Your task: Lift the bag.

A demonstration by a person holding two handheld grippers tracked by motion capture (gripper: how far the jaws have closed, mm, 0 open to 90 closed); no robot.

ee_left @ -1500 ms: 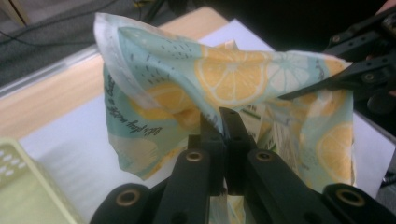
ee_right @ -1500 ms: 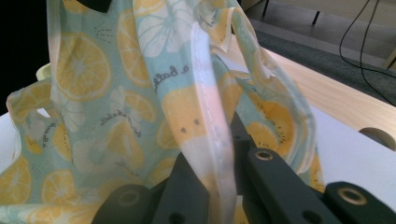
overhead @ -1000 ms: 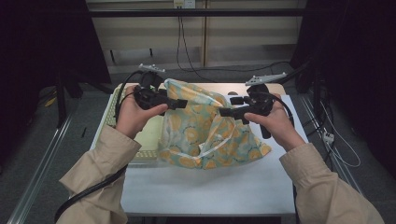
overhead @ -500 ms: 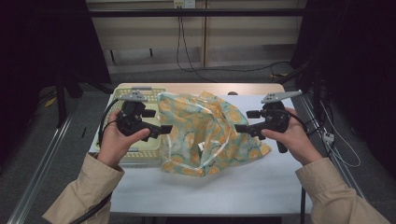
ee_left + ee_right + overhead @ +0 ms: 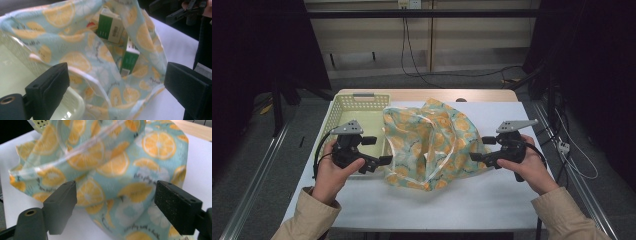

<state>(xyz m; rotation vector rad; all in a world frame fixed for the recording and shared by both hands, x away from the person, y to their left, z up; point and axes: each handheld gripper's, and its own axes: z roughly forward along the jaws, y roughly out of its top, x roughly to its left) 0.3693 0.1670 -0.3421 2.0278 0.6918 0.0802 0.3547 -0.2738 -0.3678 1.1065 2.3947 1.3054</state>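
A lemon-print bag (image 5: 432, 145) lies slumped between the left gripper (image 5: 379, 165) and right gripper (image 5: 479, 150), beside a basket (image 5: 343, 107).

bag (image 5: 432, 145) blocks centre; basket (image 5: 357, 107) left

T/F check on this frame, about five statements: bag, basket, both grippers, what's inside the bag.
1. The lemon-print fabric bag lies on the white table. True.
2. The left gripper is clamped on the bag. False: its jaws stand open, and the left gripper view shows no pad pressing the fabric.
3. Green-and-white cartons sit inside the bag. True.
4. The pale yellow plastic basket is to the right of the bag. False: in the high view it is on the bag's left.
5. The right gripper is shut. False: its jaws are open, beside the bag.
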